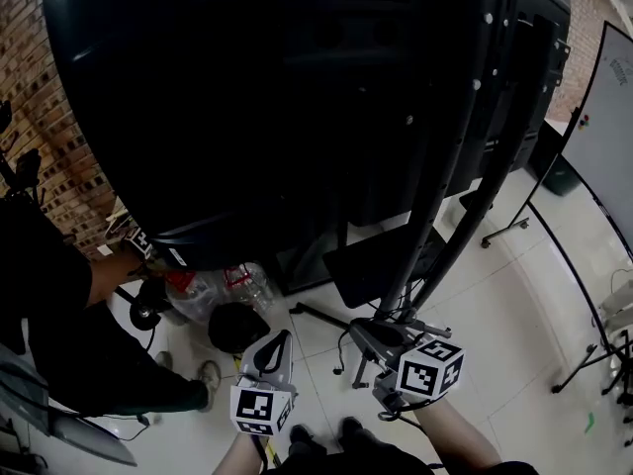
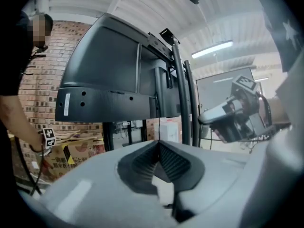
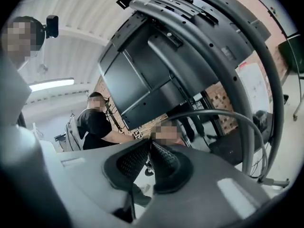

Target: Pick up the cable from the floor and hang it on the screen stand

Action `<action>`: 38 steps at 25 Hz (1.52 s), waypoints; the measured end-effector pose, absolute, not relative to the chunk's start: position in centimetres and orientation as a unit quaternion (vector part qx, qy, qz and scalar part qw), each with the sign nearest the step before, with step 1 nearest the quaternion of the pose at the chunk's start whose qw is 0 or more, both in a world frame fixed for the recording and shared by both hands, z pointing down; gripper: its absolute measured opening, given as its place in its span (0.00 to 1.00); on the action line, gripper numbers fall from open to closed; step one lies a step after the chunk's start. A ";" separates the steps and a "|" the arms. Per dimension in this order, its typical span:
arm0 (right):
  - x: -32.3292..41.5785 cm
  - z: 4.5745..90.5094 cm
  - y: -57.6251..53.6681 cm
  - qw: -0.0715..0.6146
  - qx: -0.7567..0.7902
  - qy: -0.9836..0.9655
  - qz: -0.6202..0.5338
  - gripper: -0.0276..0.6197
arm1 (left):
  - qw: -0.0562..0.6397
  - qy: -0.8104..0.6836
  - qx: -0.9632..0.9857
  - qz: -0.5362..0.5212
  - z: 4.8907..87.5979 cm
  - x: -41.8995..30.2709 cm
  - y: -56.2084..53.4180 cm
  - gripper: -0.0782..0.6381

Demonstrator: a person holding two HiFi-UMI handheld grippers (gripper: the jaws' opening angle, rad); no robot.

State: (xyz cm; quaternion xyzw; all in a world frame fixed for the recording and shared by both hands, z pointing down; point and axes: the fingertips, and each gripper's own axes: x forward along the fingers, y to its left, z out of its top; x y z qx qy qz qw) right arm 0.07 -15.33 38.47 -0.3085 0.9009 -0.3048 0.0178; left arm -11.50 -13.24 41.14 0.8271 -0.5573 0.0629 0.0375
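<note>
The big black screen (image 1: 277, 97) hangs on its stand, whose dark poles (image 1: 435, 186) slope down to the white floor. Both my grippers are raised in front of it. My left gripper (image 1: 282, 336) (image 2: 158, 144) has its jaws together, and a thin dark strand of cable (image 2: 158, 127) rises from the tips. To its right, my right gripper (image 1: 356, 330) (image 3: 151, 142) is shut on the cable (image 3: 223, 114), which arcs from its tips out to the right and down. More black cable (image 1: 341, 352) loops near it. The right gripper (image 2: 209, 118) also shows in the left gripper view.
A person in black (image 1: 59, 305) crouches at the left beside the screen. A clear bag of bottles (image 1: 223, 290) and a black object (image 1: 237, 325) lie on the floor under the screen. A whiteboard (image 1: 603, 137) on a wheeled frame stands at the right.
</note>
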 end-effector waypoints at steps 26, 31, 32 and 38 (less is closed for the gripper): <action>5.2 13.3 -22.1 0.123 -0.343 0.925 -0.111 0.08 | -0.073 -0.476 0.877 -0.003 23.4 -3.9 -17.9 0.12; 6.2 10.9 -22.7 0.120 -0.339 0.929 -0.089 0.08 | -0.074 -0.472 0.878 -0.028 19.0 -2.2 -18.6 0.12; 6.3 10.2 -22.9 0.119 -0.335 0.931 -0.085 0.08 | -0.074 -0.466 0.881 -0.032 18.0 -1.6 -18.7 0.12; 6.8 5.4 -24.0 0.114 -0.311 0.942 -0.061 0.08 | -0.057 -0.414 0.907 -0.050 12.7 2.9 -20.0 0.12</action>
